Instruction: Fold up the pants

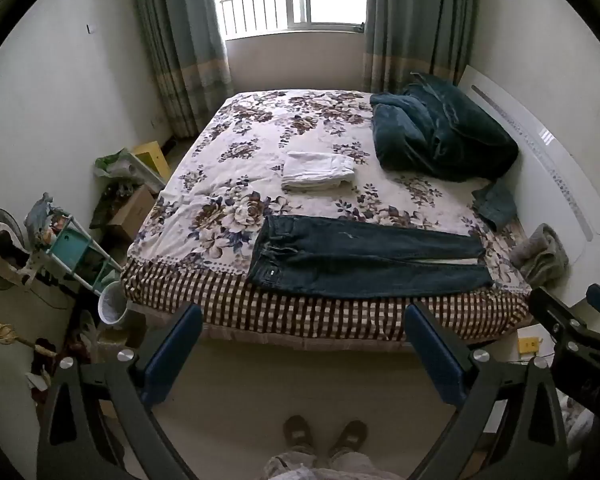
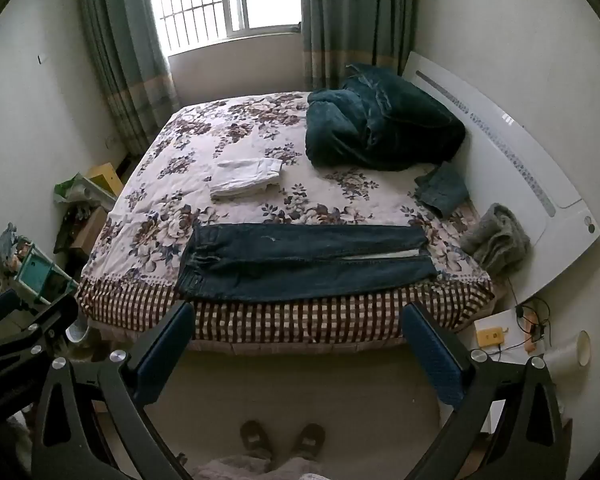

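**A:** Where are the pants, and what are the tongs doing?

**B:** The dark jeans [image 1: 364, 260] lie flat across the near edge of the bed [image 1: 236, 312], waistband to the person's left, leg hems to the right. They look already folded lengthwise, one leg over the other. The left tongs [image 1: 304, 344] and the right tongs [image 2: 300, 344] hang in the air short of the bed, both spread wide and holding nothing.

**A:** What could go wrong from here?

**B:** My judgement: the near leg sits right at the mattress edge, so a careless tug could slide the denim off onto the floor. Denim is thick, so a pinch may catch only the top layer and leave the lower leg behind, skewing the fold. A folded white garment [image 1: 318, 170] lies just beyond the jeans, near enough that a sweeping fold might nudge it.
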A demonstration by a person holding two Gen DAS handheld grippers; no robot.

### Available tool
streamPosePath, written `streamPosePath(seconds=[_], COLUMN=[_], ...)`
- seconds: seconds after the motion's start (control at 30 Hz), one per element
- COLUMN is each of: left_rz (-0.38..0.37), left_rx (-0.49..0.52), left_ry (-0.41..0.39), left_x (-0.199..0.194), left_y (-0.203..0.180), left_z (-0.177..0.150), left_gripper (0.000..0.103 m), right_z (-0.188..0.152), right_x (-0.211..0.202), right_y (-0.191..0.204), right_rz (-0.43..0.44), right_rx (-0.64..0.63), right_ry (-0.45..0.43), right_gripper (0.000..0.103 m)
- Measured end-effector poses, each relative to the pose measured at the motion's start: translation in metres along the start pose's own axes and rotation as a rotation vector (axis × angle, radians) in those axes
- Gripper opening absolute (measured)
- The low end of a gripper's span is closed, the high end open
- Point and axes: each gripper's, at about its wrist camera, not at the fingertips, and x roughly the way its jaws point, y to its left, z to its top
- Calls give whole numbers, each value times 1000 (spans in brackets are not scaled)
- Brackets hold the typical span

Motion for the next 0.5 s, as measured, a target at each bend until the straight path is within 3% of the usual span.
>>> streamPosePath(seconds=[0.5], left_rz=[9], left_rx=[3], left_ry=[-8], left_x=[-2], left_y=[4], left_z=[1], left_gripper=[103], right_z=[-1], right_x=[0], right_y=[-1], right_rz=[-4], right_rx=[-9], right_ry=[3], right_gripper=[103])
